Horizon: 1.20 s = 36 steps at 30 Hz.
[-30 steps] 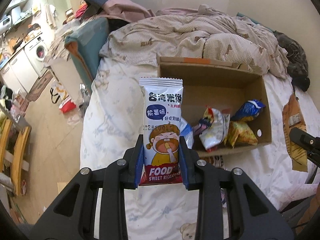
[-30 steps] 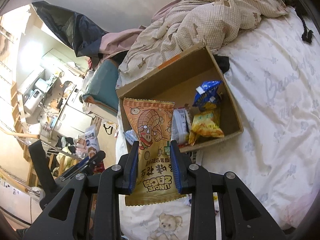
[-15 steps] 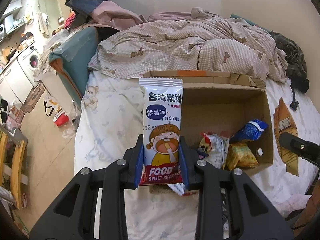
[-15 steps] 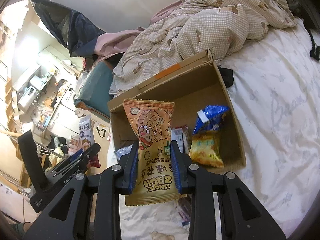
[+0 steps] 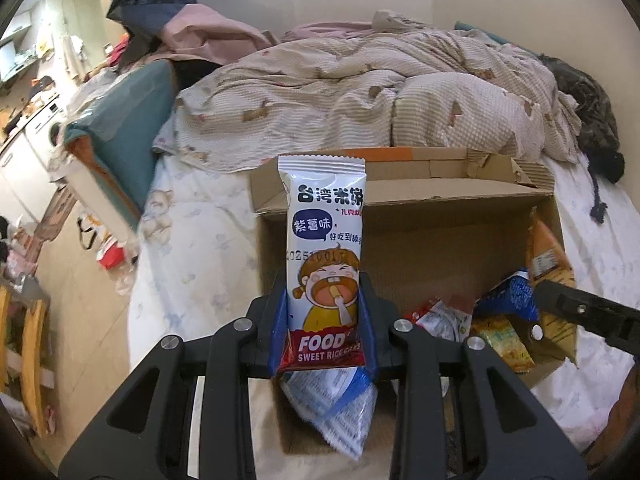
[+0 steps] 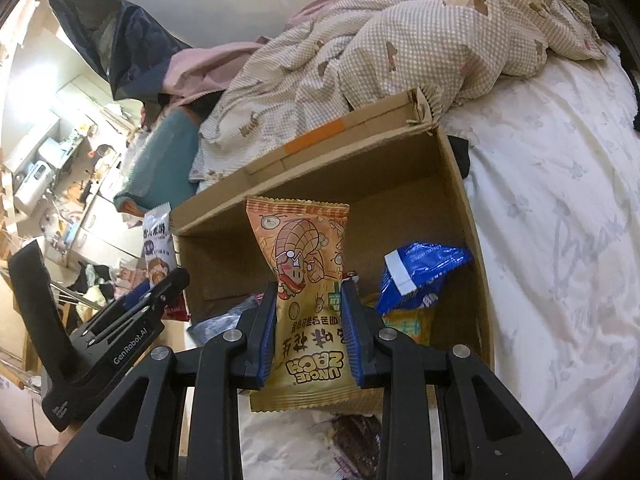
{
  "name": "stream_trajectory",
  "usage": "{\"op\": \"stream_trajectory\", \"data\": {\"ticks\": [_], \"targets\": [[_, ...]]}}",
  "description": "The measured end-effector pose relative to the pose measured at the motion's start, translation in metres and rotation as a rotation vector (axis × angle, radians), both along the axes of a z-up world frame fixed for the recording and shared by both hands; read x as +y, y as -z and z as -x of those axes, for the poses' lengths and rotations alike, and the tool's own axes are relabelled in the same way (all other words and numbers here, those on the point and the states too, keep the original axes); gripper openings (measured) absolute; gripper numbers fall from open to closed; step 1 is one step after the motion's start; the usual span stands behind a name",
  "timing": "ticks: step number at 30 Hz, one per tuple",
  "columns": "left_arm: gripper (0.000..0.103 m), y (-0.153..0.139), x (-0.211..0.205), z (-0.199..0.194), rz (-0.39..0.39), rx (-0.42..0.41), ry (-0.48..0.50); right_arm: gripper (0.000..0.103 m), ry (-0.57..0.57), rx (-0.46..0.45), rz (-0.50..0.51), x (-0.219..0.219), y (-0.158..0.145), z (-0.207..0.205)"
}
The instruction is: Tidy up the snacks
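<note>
Snack sorting partly done; two packets not yet boxed.
Several snacks lie in the cardboard box (image 6: 460, 184). The rice-cake packet (image 5: 324, 264) is clamped in the left hand-held gripper (image 5: 323, 328), the peanut packet (image 6: 306, 280) in the right hand-held gripper (image 6: 308, 332).

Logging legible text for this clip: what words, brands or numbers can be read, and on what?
"台湾米饼", "紫薯味", "FOOD", "SWEET RICE": white rice cracker pack in the left gripper.
"UNCLE ZACH": orange peanut pack, printed upside down, in the right gripper.
"GenRobot.AI": left gripper's body.
Date stamp and the cardboard box snacks' print: unreadable.

My left gripper (image 5: 324, 328) and right gripper (image 6: 308, 336) are matte black frames with silver screws and blue pads (image 6: 267, 340); white lettering marks one.
</note>
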<state>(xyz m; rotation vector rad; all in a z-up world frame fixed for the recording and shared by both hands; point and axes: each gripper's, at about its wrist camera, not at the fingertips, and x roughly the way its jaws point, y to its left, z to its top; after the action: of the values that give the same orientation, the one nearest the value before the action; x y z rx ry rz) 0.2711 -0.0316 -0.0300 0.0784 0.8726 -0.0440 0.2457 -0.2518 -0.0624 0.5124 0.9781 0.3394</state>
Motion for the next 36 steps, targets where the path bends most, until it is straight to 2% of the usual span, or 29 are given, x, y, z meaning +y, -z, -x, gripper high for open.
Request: {"op": "stream_trajectory", "data": {"ticks": [8,22,27,29,31,33,36], "targets": [[0.027,0.016,0.003,-0.013,0.024,0.033,-0.008,0.031,-0.007,0.041,0.038,0.004,0.014,-0.015],[0.028,0.021,0.014,-0.018,0.078,0.048,-0.045,0.032,-0.014,0.084,-0.016,0.009,0.027,-0.032],[0.028,0.02,0.013,-0.018,0.085,0.053,-0.043,0.036,-0.022,0.077,-0.043,0.011,0.026,-0.031],[0.034,0.02,0.013,-0.018,0.09,0.059,-0.046,0.038,-0.014,0.076,-0.05,0.011,0.026,-0.031],[0.055,0.02,0.014,-0.016,0.099,0.058,-0.055,0.042,-0.013,0.077,-0.073,0.01,0.027,-0.031],[0.064,0.018,0.014,-0.014,0.132,0.062,-0.04,0.055,-0.012,0.081,-0.089,0.008,0.027,-0.031],[0.077,0.016,0.009,-0.01,0.123,0.053,-0.024,0.063,0.006,0.076,-0.083,0.005,0.024,-0.029]]}}
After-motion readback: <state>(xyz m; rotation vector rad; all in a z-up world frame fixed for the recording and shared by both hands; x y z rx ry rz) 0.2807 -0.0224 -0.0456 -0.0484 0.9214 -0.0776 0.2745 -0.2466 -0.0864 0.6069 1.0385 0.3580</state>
